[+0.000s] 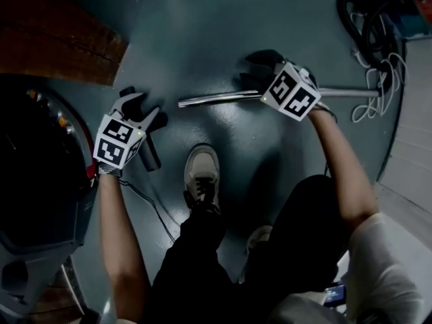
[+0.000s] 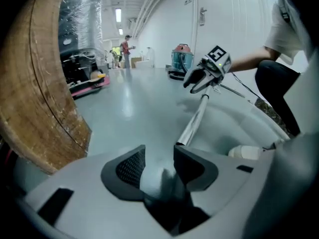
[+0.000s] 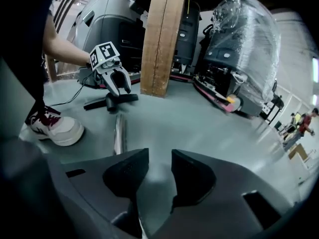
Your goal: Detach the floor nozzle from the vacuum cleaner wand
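Note:
The chrome wand lies flat on the grey floor, its left end free. The black floor nozzle lies apart from it, down to the left, beside my left gripper. That gripper hangs open above the floor with nothing between its fingers. My right gripper hovers over the wand's middle, open and empty as well. In the right gripper view the wand ends just short of the nozzle, under the left gripper. The left gripper view looks along the wand to the right gripper.
A wooden board stands at the far left and a dark machine beside my left arm. My shoe rests just below the wand. Coiled cables and a vacuum canister sit past the wand's right end.

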A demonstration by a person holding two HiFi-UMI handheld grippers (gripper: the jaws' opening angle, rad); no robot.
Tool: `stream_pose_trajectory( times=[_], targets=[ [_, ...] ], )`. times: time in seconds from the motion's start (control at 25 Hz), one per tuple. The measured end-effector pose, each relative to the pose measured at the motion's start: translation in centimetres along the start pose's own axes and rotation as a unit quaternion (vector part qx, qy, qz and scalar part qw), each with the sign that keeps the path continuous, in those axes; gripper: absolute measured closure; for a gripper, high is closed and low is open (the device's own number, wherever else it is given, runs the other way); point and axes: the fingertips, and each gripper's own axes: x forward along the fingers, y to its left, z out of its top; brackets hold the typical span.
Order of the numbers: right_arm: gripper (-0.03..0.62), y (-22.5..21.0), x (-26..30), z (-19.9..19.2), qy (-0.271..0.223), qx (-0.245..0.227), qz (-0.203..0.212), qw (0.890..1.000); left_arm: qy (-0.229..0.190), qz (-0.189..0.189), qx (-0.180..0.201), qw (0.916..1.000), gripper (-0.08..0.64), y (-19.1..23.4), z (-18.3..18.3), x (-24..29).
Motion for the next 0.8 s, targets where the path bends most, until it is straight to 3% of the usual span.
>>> stream_pose_trajectory(
  times=[0.12,0.2,0.32,0.44,0.64,0.8],
  targets=[
    [0.508,-1.2,-0.8,1.3,-0.018,0.008,-0.044,0.999,-0.029,0.087,-0.013,0.9957,0.474,1.8,2.1,0.5],
    [0.546,-1.7,-1.8,1.7,-0.031,0.021,-0.058,0.998,-0.028,0.122,0.001,0.9922,0.558,2.0,3.2,1.3],
    [0.553,-2.3,-2.9,2.1,-0.053,0.060,-0.066,0.995,-0.032,0.114,0.035,0.9924,0.558,1.0,4.8,2.0],
    [0.555,-3.4,-3.8,2.7,-0.074,0.091,-0.089,0.989,-0.075,0.121,0.043,0.9889,0.558,0.1,7.9,1.6],
    [0.555,-4.6,-6.0,4.8,-0.126,0.104,-0.114,0.980,-0.164,0.150,0.024,0.9747,0.558,-0.7,13.7,0.3],
    [0.555,-5.5,-8.5,6.5,-0.172,0.093,-0.133,0.972,-0.208,0.170,0.029,0.9626,0.558,-0.4,17.4,-1.9]
  ],
)
